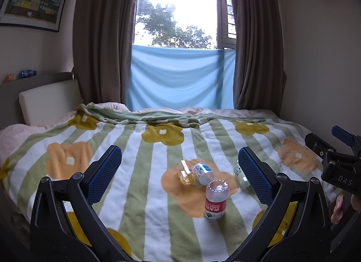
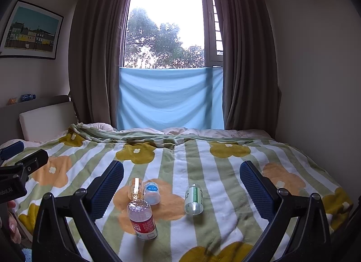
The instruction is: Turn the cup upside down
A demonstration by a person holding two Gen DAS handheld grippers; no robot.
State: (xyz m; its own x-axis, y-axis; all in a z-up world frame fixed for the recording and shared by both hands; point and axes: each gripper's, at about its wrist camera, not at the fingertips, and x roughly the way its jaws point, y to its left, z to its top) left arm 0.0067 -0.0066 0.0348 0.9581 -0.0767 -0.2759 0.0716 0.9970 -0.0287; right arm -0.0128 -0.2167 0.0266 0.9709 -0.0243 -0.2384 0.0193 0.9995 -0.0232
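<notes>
Your left claw (image 1: 179,173) has matt black plastic arms, and its pads (image 1: 106,171) look like blue rubber with a fine dimpled grid. Your right claw (image 2: 181,185) shows the same finish, with small metal screw heads at the joints. The blanket (image 1: 146,194) on the bed is soft, fuzzy cloth, matt all over. The bottles lying on it are clear, glossy plastic: one wears a red paper-like label (image 2: 144,226), one a green label (image 2: 194,196). The curtains (image 2: 94,59) are heavy matt cloth; the blue sheet (image 2: 169,97) at the window is smooth thin fabric.
</notes>
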